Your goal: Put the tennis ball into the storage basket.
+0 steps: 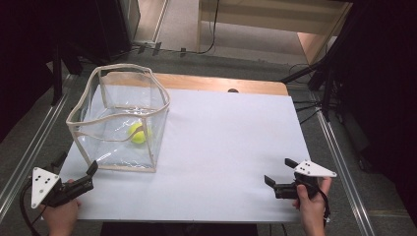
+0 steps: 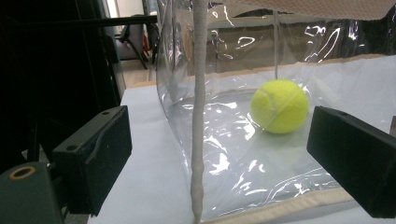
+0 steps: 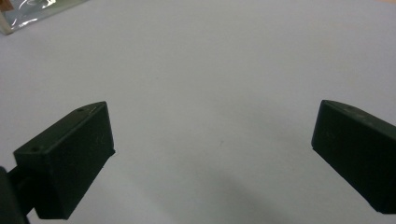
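1. At the near left corner of the tabletop [image 1: 221, 162], a hand [image 1: 63, 216] holds the left gripper [image 1: 76, 169]. Its fingers [image 2: 93, 154] stand wide apart with nothing between them, and they aim toward the near left corner of a clear bag.
2. At the near right edge of the tabletop, the other hand [image 1: 310, 204] holds the right gripper [image 1: 278, 172]. Its fingers [image 3: 70, 158] are also spread wide and hold nothing; they hang over bare white tabletop and point toward the left side.
3. A grey three-cornered plate sits on top of each gripper, and a dark cable trails from each toward the near edge.
4. The two grippers are well apart, one at each near corner, and neither touches anything but the hand that holds it.
5. The clear bag [image 1: 105, 98], a see-through plastic box shape with beige trim along its rim and seams, stands open-topped on the left half of the tabletop, just beyond the left gripper. In the left gripper view its near vertical seam rises between the fingers, slightly left of centre.
6. The tennis ball [image 1: 138, 132], yellow-green, lies inside the clear bag on its floor, nearer the bag's right wall. In the left gripper view it shows through the plastic, just left of the right-hand finger.
7. The bag's rim is wavy, sagging inward on the near side.
8. Beyond the white surface, a strip of bare wood runs along the far edge of the tabletop.
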Tool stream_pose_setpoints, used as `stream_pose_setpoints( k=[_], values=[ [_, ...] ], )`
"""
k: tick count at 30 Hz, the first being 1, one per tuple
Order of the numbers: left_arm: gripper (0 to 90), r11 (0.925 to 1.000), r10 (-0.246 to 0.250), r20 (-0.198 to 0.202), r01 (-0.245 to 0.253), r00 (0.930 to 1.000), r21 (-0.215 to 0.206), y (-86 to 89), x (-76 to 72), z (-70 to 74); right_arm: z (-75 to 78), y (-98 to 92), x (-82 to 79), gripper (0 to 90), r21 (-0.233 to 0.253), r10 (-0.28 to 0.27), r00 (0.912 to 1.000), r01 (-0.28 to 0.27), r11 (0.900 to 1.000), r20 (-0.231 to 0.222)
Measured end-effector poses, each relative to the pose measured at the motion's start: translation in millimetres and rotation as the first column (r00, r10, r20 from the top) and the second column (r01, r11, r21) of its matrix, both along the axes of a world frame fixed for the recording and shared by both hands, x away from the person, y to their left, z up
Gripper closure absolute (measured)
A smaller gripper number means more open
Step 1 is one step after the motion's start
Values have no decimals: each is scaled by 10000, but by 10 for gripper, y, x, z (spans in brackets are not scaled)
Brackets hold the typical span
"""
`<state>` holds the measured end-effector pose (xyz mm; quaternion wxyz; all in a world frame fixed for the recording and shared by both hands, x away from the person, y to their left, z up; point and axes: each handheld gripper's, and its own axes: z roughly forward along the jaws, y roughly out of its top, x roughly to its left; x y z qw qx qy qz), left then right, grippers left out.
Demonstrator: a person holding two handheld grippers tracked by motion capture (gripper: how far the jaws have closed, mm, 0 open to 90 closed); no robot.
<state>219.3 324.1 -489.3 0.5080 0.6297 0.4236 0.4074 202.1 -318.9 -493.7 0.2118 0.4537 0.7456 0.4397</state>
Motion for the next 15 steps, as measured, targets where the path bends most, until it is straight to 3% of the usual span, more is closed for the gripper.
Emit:
stream_pose_setpoints(
  k=[8, 9, 15],
  values=[
    [69, 10000, -9, -19, 9, 10000, -28, 5, 0, 1, -76, -107, -64, 0, 353, -582, 9982, 575, 9977, 169],
    [69, 10000, -25, -21, 25, 10000, -27, 3, 0, 1, -100, -147, -83, 0, 514, -770, 9965, 753, 9958, 331],
    [69, 10000, -36, -20, 36, 10000, 2, 5, 1, 2, -139, -219, -98, 0, 839, -1449, 9889, 1417, 9864, 338]
  ],
)
